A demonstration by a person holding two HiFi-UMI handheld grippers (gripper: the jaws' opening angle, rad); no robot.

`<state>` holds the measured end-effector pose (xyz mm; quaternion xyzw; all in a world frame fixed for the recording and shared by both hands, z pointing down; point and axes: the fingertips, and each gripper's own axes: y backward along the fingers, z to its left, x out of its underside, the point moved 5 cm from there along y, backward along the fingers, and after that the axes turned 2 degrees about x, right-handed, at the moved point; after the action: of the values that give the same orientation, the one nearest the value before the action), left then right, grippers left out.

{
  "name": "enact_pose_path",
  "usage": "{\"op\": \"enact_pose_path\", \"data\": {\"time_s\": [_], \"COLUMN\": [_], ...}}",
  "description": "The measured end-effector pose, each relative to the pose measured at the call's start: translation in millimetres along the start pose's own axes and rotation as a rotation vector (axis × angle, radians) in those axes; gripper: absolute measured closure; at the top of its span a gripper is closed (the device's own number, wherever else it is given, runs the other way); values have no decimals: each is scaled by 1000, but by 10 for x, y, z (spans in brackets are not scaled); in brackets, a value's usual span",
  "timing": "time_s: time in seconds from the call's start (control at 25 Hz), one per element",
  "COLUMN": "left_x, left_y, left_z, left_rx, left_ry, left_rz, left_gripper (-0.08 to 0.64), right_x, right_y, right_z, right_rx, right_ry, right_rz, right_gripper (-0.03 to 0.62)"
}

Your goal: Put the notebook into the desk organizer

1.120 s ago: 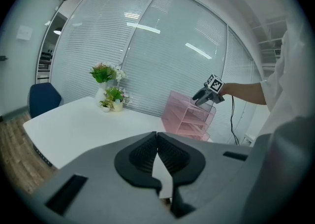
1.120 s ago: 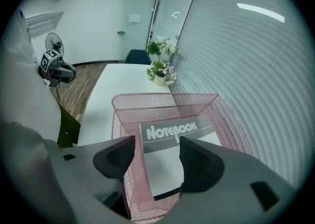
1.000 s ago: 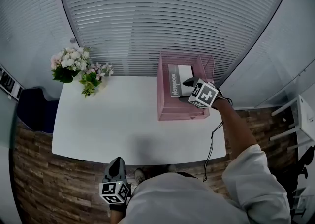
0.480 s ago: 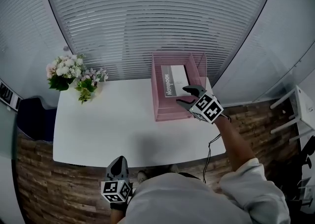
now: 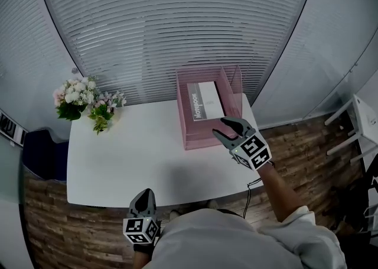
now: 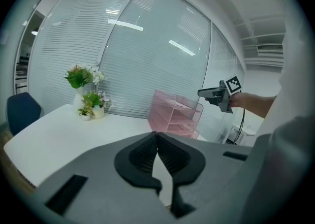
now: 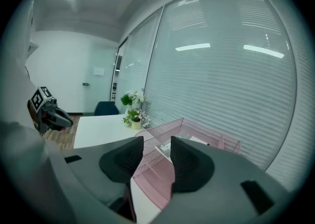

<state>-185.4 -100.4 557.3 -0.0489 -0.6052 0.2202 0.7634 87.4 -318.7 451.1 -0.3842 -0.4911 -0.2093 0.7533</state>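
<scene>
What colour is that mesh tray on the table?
The desk organizer is pink; the head view shows it best.

Pink wire-mesh metal desk organizer (image 5: 198,141) far ahead and right of the left gripper (image 5: 144,193), smooth paper-covered grey-and-white notebook (image 5: 204,101) within, smooth matt white tabletop (image 5: 130,155) just ahead, gripper's ribbed matt dark plastic pads (image 6: 142,153), grained brown wood-plank floor (image 5: 47,226) beneath.

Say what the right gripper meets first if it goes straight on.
Probably the near mesh edge of the pink desk organizer, then the notebook lying in it; depth is unclear. The jaws of the right gripper, just closing partway, hold nothing.
</scene>
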Motion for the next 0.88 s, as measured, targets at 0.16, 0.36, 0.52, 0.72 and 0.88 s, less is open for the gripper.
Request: {"op": "enact_pose_path", "data": {"time_s": [0.16, 0.36, 0.52, 0.72, 0.88], "left_x": [-46, -81, -89, -127, -143], "left_y": [-58, -151, -208, -264, -297], "left_z": [-50, -112, -160, -214, -244], "left_rx": [18, 41, 55, 70, 76], "left_ry": [-19, -40, -51, -63, -71], "left_rz": [3, 10, 16, 20, 20], "left_gripper": [551, 551, 551, 551, 551], "right_x": [38, 130, 196, 292, 349], "right_y": [220, 441, 624, 822, 953], "right_z": [53, 106, 130, 158, 179], "right_rx": [44, 75, 113, 155, 182], "right_ry": [-56, -119, -166, -205, -236], "right_rz": [-63, -106, -144, -171, -190], "right_gripper": [437, 446, 459, 484, 501]}}
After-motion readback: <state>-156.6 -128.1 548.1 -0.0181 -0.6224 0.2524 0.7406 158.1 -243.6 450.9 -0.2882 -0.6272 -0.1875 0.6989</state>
